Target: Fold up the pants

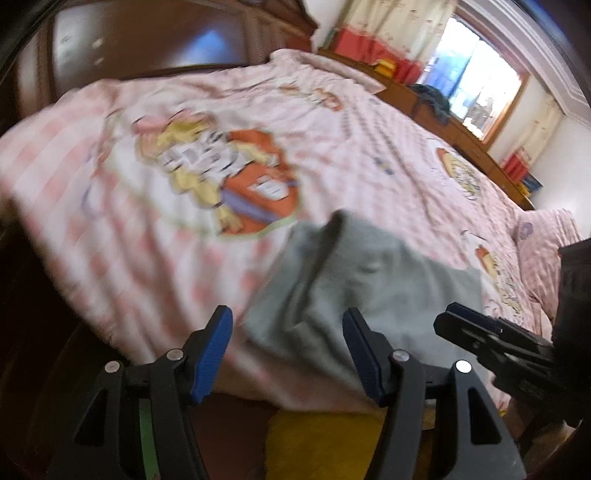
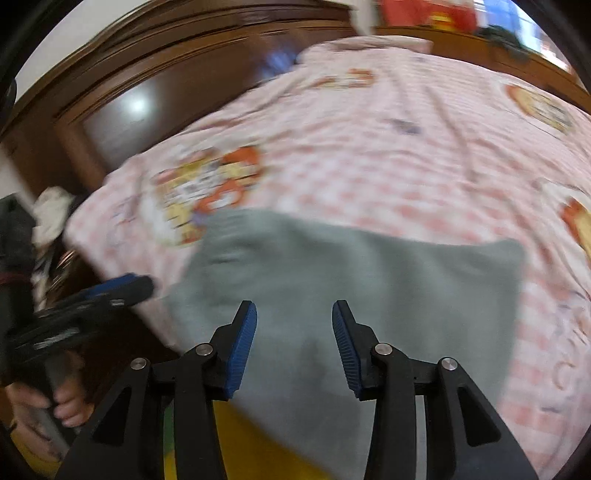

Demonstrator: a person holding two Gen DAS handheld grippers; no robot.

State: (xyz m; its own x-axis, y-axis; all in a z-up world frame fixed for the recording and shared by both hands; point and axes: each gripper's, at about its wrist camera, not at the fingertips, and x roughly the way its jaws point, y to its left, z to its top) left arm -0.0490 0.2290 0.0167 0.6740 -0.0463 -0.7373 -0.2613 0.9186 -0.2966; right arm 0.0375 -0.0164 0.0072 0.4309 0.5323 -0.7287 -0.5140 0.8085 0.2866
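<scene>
- Far left, one dark wooden headboard (image 2: 155, 74), glossy and panelled, catching a bright glare.
- Your left gripper (image 1: 287, 350): two black fingers with ribbed blue pads (image 1: 212, 354), spread wide and released, nothing between them. In the right wrist view its tip pokes in from the left edge of the bed, and you can see your hand (image 2: 55, 402) wrapped around the handle.
- One bedspread (image 1: 110, 221), pink-and-white checked, soft and lightly wrinkled, printed with several cartoon patches in orange and yellow.
- One pair of pants (image 2: 351, 288), grey, matte, soft knit by the look of it. It lies at the near edge of the bed, roughly rectangular in the right wrist view; from the left, a raised fold ridges up at its far end.
- Your right gripper (image 2: 294, 343): same black-and-blue pair, fingers apart and released, hovering over the near part of the pants, gripping nothing.
- Far right, one window (image 1: 476, 85), bright, with pale curtains (image 1: 399, 22) and red boxes (image 1: 369, 48) along a wooden ledge.
</scene>
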